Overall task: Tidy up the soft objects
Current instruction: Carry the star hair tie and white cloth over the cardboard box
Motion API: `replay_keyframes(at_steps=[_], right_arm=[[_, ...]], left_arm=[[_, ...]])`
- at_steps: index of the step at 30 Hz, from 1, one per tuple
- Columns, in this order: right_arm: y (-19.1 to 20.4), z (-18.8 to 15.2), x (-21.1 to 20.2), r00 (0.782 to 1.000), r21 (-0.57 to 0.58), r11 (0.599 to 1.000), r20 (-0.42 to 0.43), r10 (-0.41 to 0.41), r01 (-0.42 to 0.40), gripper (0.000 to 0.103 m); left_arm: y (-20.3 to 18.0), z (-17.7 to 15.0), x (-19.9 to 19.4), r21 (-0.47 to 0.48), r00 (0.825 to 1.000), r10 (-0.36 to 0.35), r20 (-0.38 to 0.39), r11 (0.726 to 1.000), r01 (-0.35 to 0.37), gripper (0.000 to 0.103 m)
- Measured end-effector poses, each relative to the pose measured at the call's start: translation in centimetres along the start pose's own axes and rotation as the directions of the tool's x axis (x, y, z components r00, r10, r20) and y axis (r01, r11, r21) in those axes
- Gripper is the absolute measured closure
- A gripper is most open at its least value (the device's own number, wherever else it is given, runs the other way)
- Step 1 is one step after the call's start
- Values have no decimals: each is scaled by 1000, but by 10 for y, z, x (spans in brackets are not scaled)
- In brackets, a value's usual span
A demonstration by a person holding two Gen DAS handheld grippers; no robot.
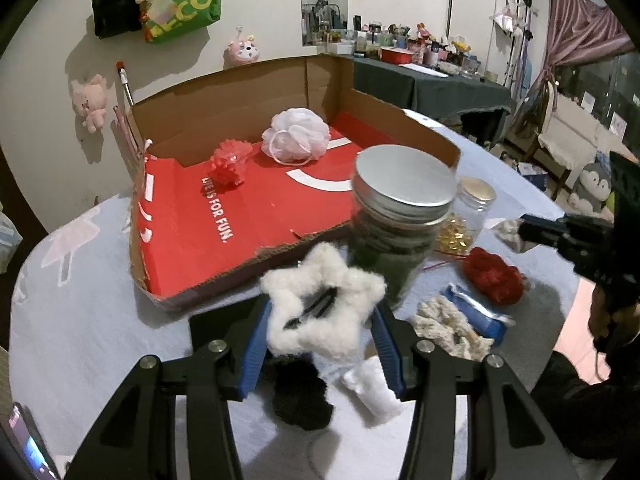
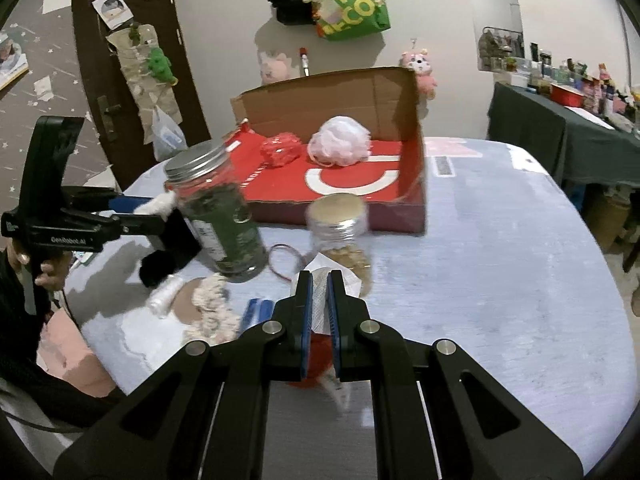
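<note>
A white fluffy star (image 1: 324,312) is clamped between the pads of the left gripper (image 1: 320,320) above the surface (image 1: 100,320), near the red box (image 1: 240,216), while a white sachet (image 2: 320,300), seen close only from the right wrist, is pinched in the right gripper (image 2: 320,300).

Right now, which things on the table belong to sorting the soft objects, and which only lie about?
For the job:
white fluffy star, held in left gripper
white packet, pinched in right gripper
red box
white mesh puff
red yarn ball

Lying about:
green-filled jar
small jar
</note>
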State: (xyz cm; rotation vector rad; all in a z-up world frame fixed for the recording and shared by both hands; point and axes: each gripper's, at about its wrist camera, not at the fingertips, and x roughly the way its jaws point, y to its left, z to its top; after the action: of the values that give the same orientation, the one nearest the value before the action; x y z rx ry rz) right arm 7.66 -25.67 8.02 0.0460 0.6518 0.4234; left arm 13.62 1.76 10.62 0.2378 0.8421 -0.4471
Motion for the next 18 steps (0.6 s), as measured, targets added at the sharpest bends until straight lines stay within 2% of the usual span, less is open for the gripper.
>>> replay_keyframes(at_steps=[7,18], right_arm=[[-22,9,6,998,-29,998,-24,-57,56,96],[-43,42,20,996,-101,992,-31,-83,80,96]], left_arm=[[18,9,16,55,999,30,-46,998,-27,52],[39,33,38,66,997,-20,-69,998,24,52]])
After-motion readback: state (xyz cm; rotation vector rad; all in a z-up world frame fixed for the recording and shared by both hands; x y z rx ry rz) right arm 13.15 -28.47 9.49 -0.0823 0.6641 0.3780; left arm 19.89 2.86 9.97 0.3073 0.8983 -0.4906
